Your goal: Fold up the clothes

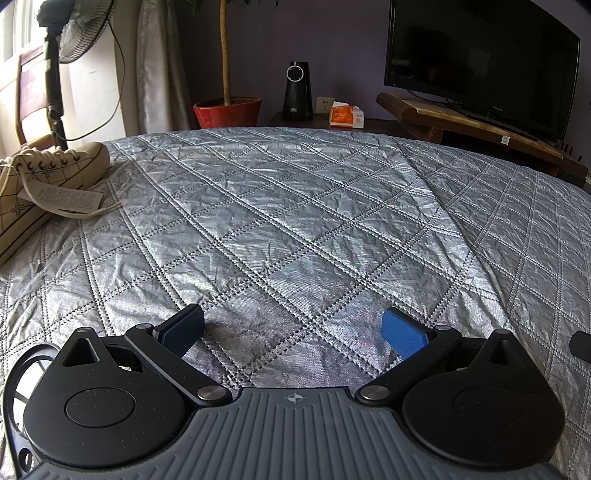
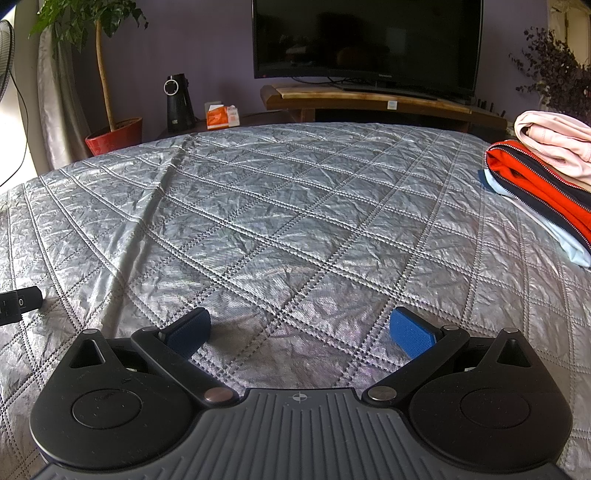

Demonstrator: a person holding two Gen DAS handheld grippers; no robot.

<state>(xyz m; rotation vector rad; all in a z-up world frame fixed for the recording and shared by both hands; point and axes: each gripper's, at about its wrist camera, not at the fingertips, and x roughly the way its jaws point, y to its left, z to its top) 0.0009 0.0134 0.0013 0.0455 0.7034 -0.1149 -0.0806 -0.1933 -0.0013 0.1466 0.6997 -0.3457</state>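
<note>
Both claws sit low over the bed, released and empty. Left gripper (image 1: 293, 330): 2 blue pads spread wide, nothing between them, only the silver quilted bedspread (image 1: 295, 221) below. Right gripper (image 2: 301, 332): same posture, pads apart, holding nothing.

Clothes: a stack (image 2: 543, 177) lies at the right side of the bed, seen from the right wrist view only. A pink garment (image 2: 554, 144) rests on top, an orange and navy zipped jacket (image 2: 532, 184) under it, and a pale blue piece (image 2: 554, 232) at the bottom. All look already folded. No loose garment shows on the middle of the bed in either view.

Other items: a pair of cream canvas shoes (image 1: 44, 184) with a paper tag sits on the bed's left side, well apart from the stack. Beyond the bed stand a TV (image 2: 365, 40), a red plant pot (image 1: 227, 110), a black speaker (image 1: 297, 92) and a fan (image 1: 70, 33).

Step in hand, by judgement: a pause between garments, either at the start of a new piece or after the last one joins the stack. Which one cannot be told, since any unfolded clothes lie out of view.

Next move calls for: locating an unfolded garment, bringing it to the open middle of the bed, and spreading it flat with 1 gripper at each edge. Shoes should stay clear of the work area.
</note>
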